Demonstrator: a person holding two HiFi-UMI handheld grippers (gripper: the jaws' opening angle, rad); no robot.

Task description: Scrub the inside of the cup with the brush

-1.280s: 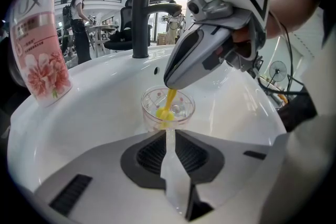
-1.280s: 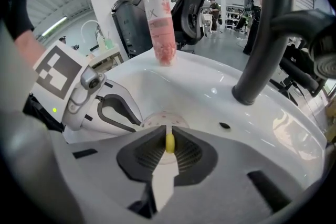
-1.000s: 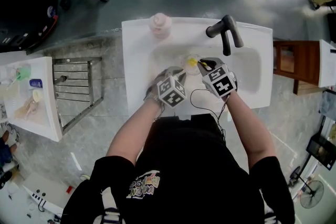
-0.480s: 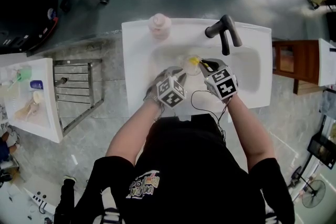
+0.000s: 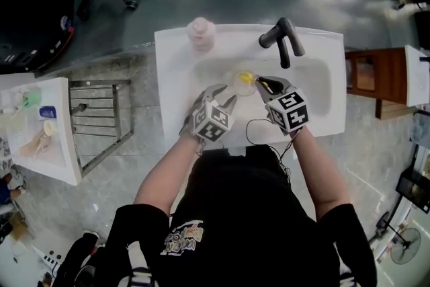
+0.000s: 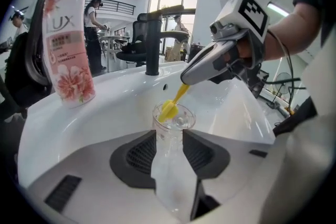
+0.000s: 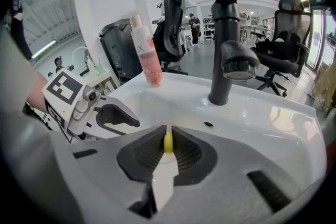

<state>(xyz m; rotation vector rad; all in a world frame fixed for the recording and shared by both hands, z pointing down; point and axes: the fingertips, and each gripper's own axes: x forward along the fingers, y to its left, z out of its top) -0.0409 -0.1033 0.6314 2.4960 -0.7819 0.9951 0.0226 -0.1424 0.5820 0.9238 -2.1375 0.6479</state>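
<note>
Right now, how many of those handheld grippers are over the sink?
2. The left gripper, jaws just opening, has the clear cup between them; the right gripper grips the yellow brush.

The brand name "LUX" is printed in large pale capitals on the upper part of the pink bottle (image 6: 68,55), which is placed at the back edge of the sink (image 6: 121,89), toward its left corner. The smaller lines beneath it cannot be read, nor can the print on the black shirt (image 5: 183,236). Square black-and-white markers are carried on the cubes of the left gripper (image 5: 225,94) and the right gripper (image 5: 261,83).
</note>
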